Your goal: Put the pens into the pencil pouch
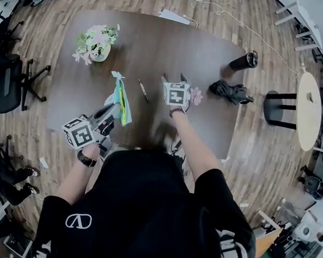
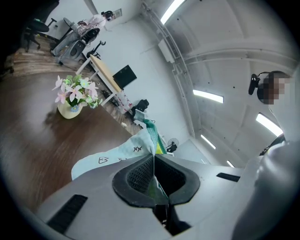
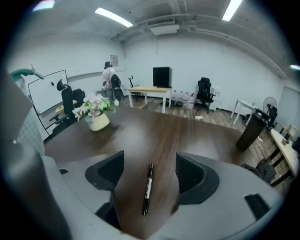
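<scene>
My left gripper (image 1: 115, 107) is shut on the lower edge of a pale blue-green pencil pouch (image 1: 121, 99), which stands up from its jaws above the dark wooden table (image 1: 156, 43). In the left gripper view the pouch (image 2: 126, 150) is pinched flat in the left gripper (image 2: 153, 161). My right gripper (image 1: 174, 77) is open at mid-table. A black and white pen (image 3: 148, 187) lies on the wood between the jaws of the right gripper (image 3: 150, 171), and neither pad touches it. The head view shows a pen (image 1: 144, 91) on the table just left of that gripper.
A vase of pink and white flowers (image 1: 96, 42) stands at the far left of the table. A black bottle (image 1: 243, 61) and a black crumpled item (image 1: 231, 92) are at the right, a small pink thing (image 1: 196, 95) beside my right gripper. Office chairs (image 1: 11, 81) stand left of the table.
</scene>
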A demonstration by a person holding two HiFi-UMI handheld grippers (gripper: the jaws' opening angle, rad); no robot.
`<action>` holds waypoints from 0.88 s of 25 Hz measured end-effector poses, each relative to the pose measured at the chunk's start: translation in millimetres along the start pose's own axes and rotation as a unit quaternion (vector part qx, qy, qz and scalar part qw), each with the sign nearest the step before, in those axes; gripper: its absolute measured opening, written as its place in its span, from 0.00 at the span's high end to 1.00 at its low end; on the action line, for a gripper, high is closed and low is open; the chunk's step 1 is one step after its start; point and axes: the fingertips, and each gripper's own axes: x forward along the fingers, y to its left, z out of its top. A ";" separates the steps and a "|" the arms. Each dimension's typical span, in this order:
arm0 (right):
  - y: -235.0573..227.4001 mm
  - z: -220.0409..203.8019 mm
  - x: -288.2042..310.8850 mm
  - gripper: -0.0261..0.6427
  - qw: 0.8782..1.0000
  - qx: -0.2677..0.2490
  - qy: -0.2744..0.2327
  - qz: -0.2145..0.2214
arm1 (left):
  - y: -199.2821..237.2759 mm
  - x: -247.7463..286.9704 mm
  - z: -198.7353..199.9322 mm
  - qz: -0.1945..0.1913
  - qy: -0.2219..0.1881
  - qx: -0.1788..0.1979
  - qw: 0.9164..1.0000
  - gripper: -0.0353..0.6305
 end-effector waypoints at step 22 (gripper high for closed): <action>0.6 -124.1 93.1 0.90 0.948 0.045 0.311 0.055 | 16.5 -9.9 -23.4 0.028 -0.010 -0.026 0.999 0.93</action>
